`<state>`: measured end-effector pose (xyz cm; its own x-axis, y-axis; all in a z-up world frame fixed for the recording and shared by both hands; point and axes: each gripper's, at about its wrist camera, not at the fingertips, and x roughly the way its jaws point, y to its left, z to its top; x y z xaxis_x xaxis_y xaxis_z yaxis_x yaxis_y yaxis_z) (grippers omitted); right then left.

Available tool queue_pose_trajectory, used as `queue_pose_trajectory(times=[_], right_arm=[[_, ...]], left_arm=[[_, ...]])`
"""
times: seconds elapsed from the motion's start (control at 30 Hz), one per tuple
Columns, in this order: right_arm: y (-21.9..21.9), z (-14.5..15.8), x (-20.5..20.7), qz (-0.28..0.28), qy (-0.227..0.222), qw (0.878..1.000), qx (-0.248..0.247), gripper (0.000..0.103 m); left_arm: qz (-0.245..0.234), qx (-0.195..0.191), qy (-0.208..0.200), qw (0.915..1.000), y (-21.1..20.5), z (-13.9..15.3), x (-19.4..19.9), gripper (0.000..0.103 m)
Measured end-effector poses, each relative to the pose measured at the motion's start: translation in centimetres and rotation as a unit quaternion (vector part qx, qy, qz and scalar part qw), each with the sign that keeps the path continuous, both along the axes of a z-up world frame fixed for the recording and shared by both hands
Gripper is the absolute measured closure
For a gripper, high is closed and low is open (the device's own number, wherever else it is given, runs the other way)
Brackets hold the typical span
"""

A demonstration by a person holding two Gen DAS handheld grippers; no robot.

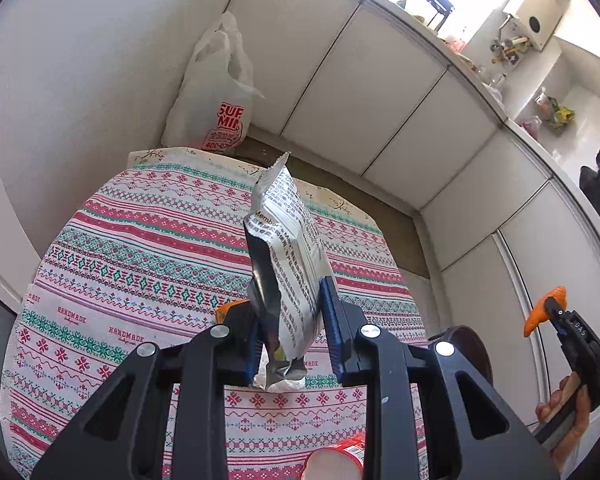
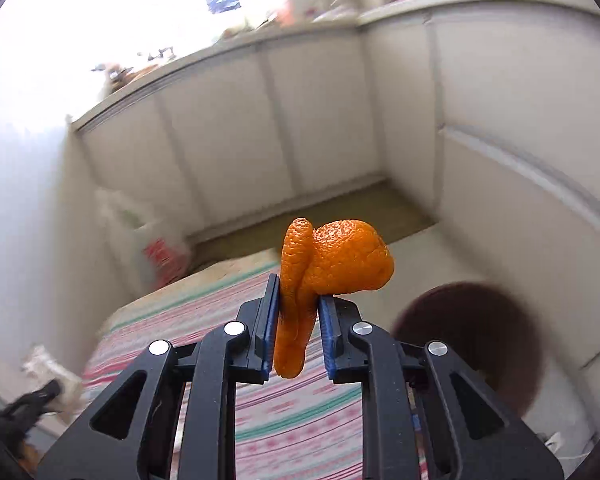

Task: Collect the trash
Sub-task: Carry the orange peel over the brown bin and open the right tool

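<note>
Overhead, the left gripper [image 1: 290, 322] was clenched on a crumpled silver snack wrapper [image 1: 286, 264], which stood upright above the patterned tablecloth [image 1: 140, 280]. Off to the side the right gripper [image 2: 299, 330] pinched a curled orange peel [image 2: 324, 272], lifted clear of the cloth. Farther back a white plastic bag [image 1: 216, 92] sat in the corner by the cabinets [image 1: 380, 100]; a red-labelled cup [image 1: 336, 462] lay near the table's edge.

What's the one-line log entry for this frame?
task: collect trash | left gripper: shut on wrapper, above table | right gripper: shut on peel | brown bin nearby
</note>
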<state>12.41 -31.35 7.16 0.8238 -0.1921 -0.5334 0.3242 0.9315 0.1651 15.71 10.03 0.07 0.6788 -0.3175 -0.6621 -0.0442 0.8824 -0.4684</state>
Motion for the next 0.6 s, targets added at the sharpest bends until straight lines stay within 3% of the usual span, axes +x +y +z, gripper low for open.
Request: queue_pose_trajectory(times=[0.17, 0.33, 0.47, 0.6], right_arm=[[-5.0, -2.5, -1.2, -0.071, -0.016, 0.996, -0.054, 0.085], [-7.4, -5.8, -0.9, -0.108, 0.011, 0.989, -0.096, 0.079], [-8.2, -6.3, -1.4, -0.112, 0.016, 0.989, -0.092, 0.050], [-9.1, -4.9, -3.7, -0.145, -0.019, 0.983, -0.111, 0.023]], left_arm=[[-0.007, 0.006, 0.000, 1.0000, -1.6, -0.2, 0.1, 0.076], [-0.018, 0.019, -0.001, 0.9997, -3.9, -0.4, 0.2, 0.076], [-0.031, 0.031, -0.008, 0.9990, -6.1, -0.3, 0.1, 0.076], [-0.052, 0.037, -0.022, 0.9977, -8.9, 0.2, -0.2, 0.076]])
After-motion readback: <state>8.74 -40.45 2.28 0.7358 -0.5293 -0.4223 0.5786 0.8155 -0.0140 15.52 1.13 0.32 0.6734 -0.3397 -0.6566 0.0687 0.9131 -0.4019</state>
